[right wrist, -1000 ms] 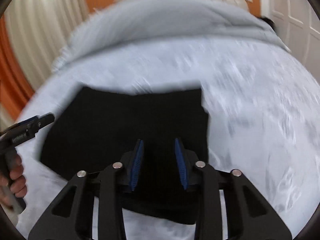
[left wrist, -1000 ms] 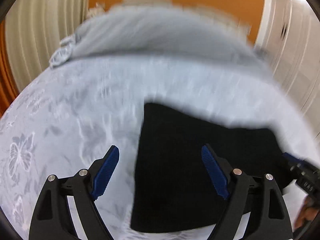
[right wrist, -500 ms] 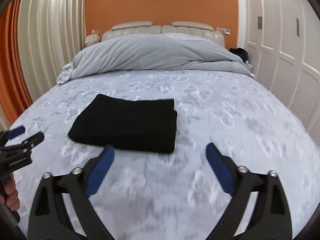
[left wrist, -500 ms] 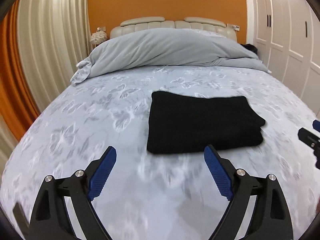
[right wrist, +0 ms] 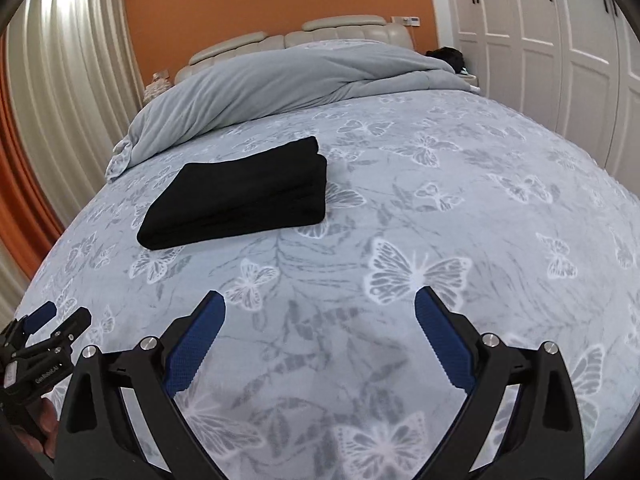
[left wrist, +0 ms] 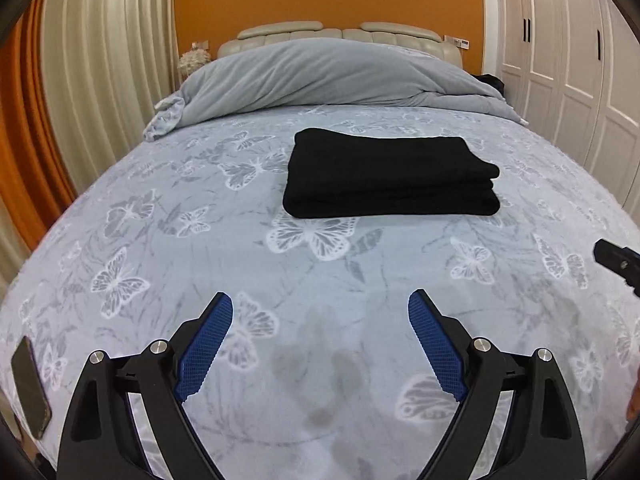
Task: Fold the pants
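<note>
Left wrist view, item one: my left gripper, blue pads spread wide, nothing between them, hanging above the bedspread. Item two: the pants, black, folded into a thick rectangular stack of several layers, lying flat near the middle of the bed, well apart from both of my tools. Long axis runs left to right across the bed in this view; the layered fold edges face me and toward the right end (which end holds the waistband I cannot tell). Item three: a grey duvet bunched across the head of the bed, beyond the pants. Item four: a phone lying at the near left edge of the bedspread.

Right wrist view: my right gripper, likewise released and wide, holding nothing. The pants sit ahead and to its left, long axis slanting up to the right. The left gripper shows at the lower left edge.
</note>
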Demonstrator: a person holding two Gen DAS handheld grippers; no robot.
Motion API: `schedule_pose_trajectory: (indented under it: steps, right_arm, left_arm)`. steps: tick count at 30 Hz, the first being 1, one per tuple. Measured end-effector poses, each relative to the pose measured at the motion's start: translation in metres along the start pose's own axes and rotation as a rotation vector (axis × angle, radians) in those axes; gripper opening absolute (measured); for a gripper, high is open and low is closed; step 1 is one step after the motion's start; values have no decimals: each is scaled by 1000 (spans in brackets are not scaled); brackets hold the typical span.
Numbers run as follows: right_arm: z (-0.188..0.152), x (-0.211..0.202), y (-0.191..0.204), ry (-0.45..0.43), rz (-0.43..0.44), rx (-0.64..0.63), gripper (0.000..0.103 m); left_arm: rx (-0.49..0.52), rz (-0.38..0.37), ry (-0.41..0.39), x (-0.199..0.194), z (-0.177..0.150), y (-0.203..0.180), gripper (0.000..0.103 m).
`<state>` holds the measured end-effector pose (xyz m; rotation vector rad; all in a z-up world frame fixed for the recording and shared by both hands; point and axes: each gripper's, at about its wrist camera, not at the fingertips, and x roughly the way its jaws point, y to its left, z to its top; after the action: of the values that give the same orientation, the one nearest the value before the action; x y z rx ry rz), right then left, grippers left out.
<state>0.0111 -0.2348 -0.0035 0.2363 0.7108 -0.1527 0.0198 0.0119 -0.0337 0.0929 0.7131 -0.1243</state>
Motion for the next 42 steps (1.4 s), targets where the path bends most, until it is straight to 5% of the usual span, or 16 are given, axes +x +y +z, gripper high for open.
schedule_pose_trajectory:
  steps: [9,42]
  right_arm:
    - [-9,9,26,2,-15,-114,94]
    - [-14,6,52,0,-24,-142,95]
  left_arm:
    - [10,8,-29,3,5,-4,87]
    - [-9,-19,14,8,2,-10,87]
